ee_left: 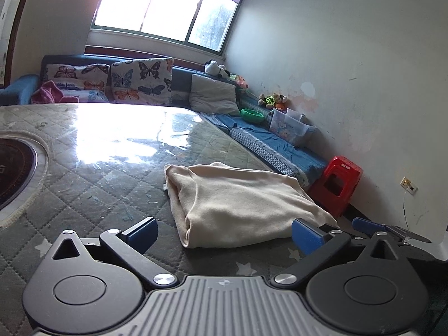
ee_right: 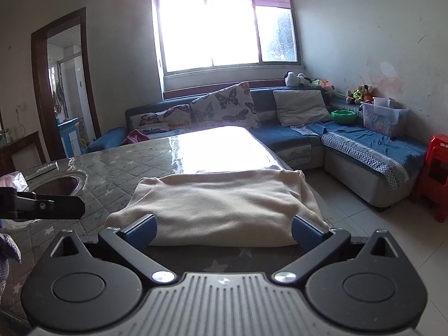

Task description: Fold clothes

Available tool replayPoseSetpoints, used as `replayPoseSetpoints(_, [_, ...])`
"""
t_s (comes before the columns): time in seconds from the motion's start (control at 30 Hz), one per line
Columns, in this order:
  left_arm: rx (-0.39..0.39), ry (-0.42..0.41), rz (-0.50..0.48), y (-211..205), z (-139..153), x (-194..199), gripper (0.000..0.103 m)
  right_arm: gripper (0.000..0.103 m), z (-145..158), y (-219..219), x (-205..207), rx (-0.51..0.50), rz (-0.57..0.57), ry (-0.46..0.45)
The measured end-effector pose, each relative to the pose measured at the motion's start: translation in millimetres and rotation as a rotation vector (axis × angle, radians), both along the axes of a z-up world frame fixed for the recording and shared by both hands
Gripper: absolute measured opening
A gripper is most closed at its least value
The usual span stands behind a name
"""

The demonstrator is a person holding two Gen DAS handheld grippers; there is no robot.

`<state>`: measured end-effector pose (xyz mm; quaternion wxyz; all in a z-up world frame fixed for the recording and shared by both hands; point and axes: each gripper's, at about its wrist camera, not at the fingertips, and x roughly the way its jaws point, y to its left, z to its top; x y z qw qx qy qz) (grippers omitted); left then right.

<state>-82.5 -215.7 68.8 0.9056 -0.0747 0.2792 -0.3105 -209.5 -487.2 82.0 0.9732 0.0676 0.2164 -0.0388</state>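
Note:
A cream garment (ee_left: 238,204) lies folded into a thick rectangle on the quilted table top (ee_left: 92,173). In the right wrist view it lies straight ahead (ee_right: 221,207). My left gripper (ee_left: 224,236) is open and empty, just short of the garment's near edge. My right gripper (ee_right: 224,231) is open and empty, its blue pads at either side of the garment's near edge, not closed on it. The right gripper's tip (ee_left: 392,228) shows at the right of the left wrist view; the left gripper's finger (ee_right: 47,204) shows at the left of the right wrist view.
A round dark inset (ee_left: 14,168) sits in the table at left. A blue corner sofa (ee_right: 350,145) with butterfly cushions (ee_right: 224,106), a clear storage box (ee_right: 383,117) and a green bowl (ee_right: 343,116) stands behind. A red stool (ee_left: 338,184) stands right of the table.

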Motion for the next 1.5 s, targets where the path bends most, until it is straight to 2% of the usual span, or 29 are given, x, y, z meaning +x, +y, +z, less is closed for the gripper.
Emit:
replayPoseSetpoints(0.27, [-0.004,-0.003,0.001,9.5,-4.1,-7.7,0.103,0.103,1.5,12.5,-8.5,-0.015,0.002,-0.011])
replayPoseSetpoints(0.47, [-0.007,-0.014,0.002,13.0,-5.8,-14.9,0.103,0.103,-1.6,21.9,-11.1,-0.051,0.011,0.026])
replayPoseSetpoints(0.77, [0.004,-0.038,-0.011,12.7,-5.5,-24.6,0.103,0.103,-4.6,30.8,-21.4,-0.085,0.004,0.026])
replayPoseSetpoints(1.5, [0.033,-0.047,-0.007,16.3,-5.3,-42.5,0.103,0.103,-4.9,39.2,-36.5,-0.101,-0.049,0.037])
